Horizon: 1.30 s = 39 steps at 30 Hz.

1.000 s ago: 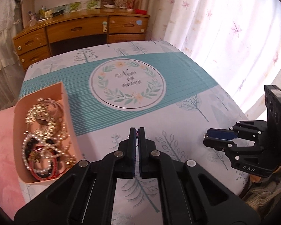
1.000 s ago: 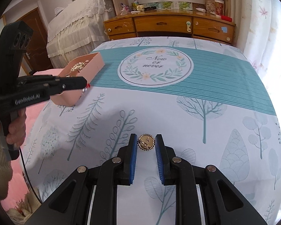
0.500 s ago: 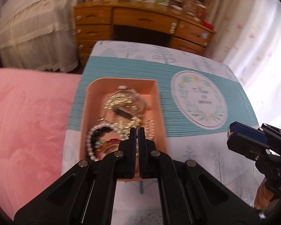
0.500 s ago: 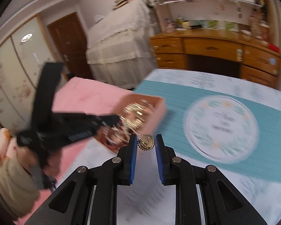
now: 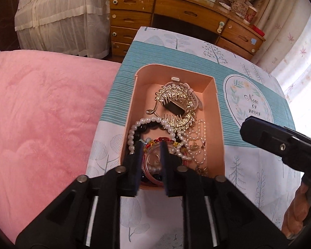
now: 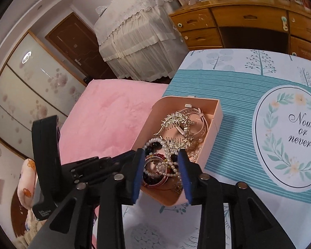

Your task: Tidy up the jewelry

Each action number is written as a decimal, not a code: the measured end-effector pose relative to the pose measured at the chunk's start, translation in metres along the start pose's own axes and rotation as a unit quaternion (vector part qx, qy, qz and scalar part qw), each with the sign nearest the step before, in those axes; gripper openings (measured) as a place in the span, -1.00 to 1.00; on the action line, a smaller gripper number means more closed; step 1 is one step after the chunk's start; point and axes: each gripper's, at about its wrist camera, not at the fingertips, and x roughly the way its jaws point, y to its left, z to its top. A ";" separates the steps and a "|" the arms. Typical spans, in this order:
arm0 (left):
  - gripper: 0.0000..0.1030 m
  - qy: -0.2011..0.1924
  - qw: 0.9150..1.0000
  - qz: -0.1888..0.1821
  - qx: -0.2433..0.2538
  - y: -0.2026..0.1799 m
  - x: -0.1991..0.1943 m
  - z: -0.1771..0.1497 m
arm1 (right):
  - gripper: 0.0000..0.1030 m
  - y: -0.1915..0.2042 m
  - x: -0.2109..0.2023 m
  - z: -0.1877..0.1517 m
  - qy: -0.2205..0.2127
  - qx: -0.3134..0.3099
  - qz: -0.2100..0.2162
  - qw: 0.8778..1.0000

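Observation:
A pink open box [image 5: 219, 112] stands on the table's left edge, filled with jewelry: a gold rhinestone hair comb [image 5: 174, 95], a pearl bracelet [image 5: 147, 122], bead strands and bangles. It also shows in the right wrist view [image 6: 214, 124]. My left gripper [image 5: 151, 157] is open above the box's near end, over a red-rimmed bangle [image 5: 153, 166]. My right gripper [image 6: 160, 166] is open and empty above the same end of the box; its body shows in the left wrist view [image 5: 279, 143]. The left gripper's body shows in the right wrist view [image 6: 82, 166].
A pink blanket [image 5: 41, 114] lies left of the table. The tablecloth has a round "Now or never" print [image 6: 290, 137] right of the box. A wooden desk with drawers [image 5: 176, 16] and a lace-covered piece of furniture [image 5: 57, 14] stand beyond.
Both grippers have opened over the box. The gold round piece held by the right gripper is gone from between its fingers. The left gripper, shut before, now stands open.

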 end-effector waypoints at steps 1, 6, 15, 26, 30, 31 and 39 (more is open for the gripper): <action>-0.44 -0.004 1.000 0.001 -0.002 -0.001 -0.002 -0.002 | -0.35 -0.002 0.000 -0.001 -0.001 -0.001 -0.002 1.000; -0.13 -0.019 1.000 0.001 0.011 -0.018 -0.017 -0.015 | -0.34 -0.007 -0.012 -0.015 -0.005 -0.004 -0.012 1.000; -0.12 -0.022 0.999 0.002 0.046 -0.067 -0.040 -0.051 | -0.34 -0.030 -0.059 -0.070 -0.024 -0.004 -0.069 0.997; -0.12 -0.037 0.995 0.031 0.090 -0.116 -0.080 -0.075 | -0.34 -0.052 -0.131 -0.122 -0.062 0.051 -0.170 0.982; -0.11 -0.050 0.994 0.027 0.098 -0.126 -0.098 -0.080 | -0.27 -0.045 -0.148 -0.137 -0.066 0.064 -0.194 0.977; -0.11 -0.054 0.993 0.029 0.100 -0.130 -0.102 -0.081 | -0.23 -0.042 -0.150 -0.140 -0.066 0.065 -0.199 0.976; -0.11 -0.060 0.992 0.028 0.110 -0.145 -0.123 -0.091 | 0.12 -0.019 -0.171 -0.158 -0.081 0.061 -0.252 0.962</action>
